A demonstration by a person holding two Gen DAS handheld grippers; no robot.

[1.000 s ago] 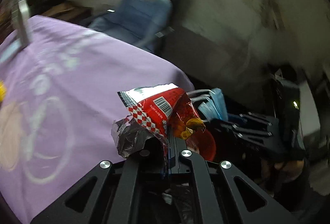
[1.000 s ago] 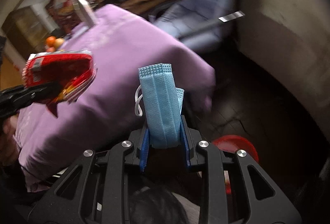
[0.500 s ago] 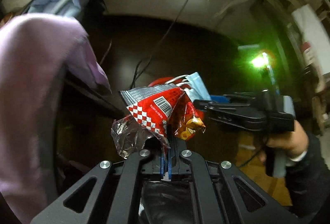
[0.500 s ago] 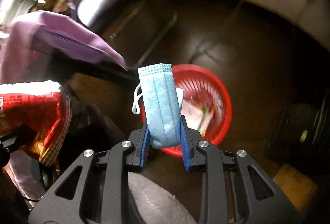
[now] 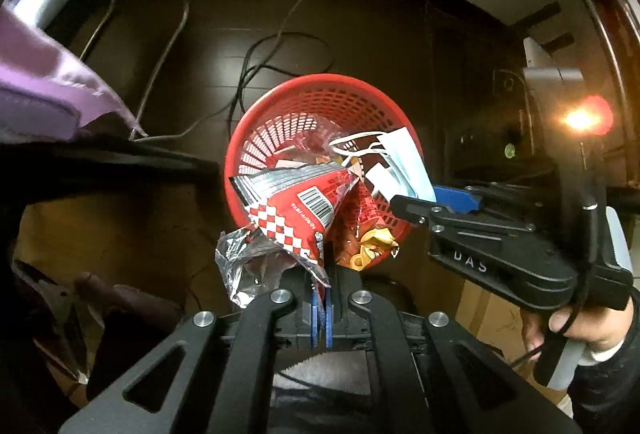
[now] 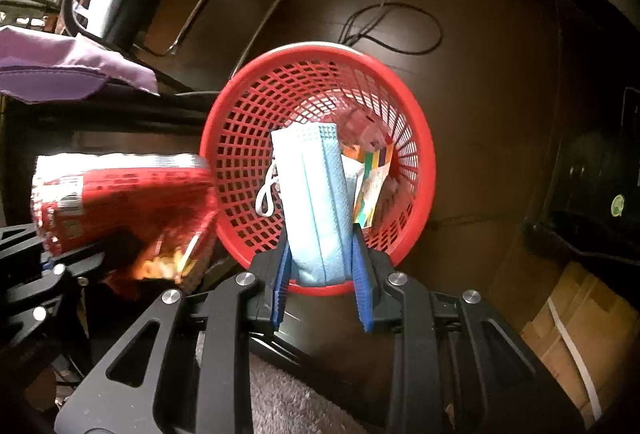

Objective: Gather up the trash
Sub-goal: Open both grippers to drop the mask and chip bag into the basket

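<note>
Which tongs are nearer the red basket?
Right. The right tongs hold the mask over the red basket; the left tongs sit beside its rim.

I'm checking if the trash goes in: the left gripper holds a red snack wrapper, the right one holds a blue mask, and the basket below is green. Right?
Not quite: the basket is red, not green, as the right wrist view shows. The rest holds: the left gripper pinches the red snack wrapper and the right gripper holds the blue mask.
</note>
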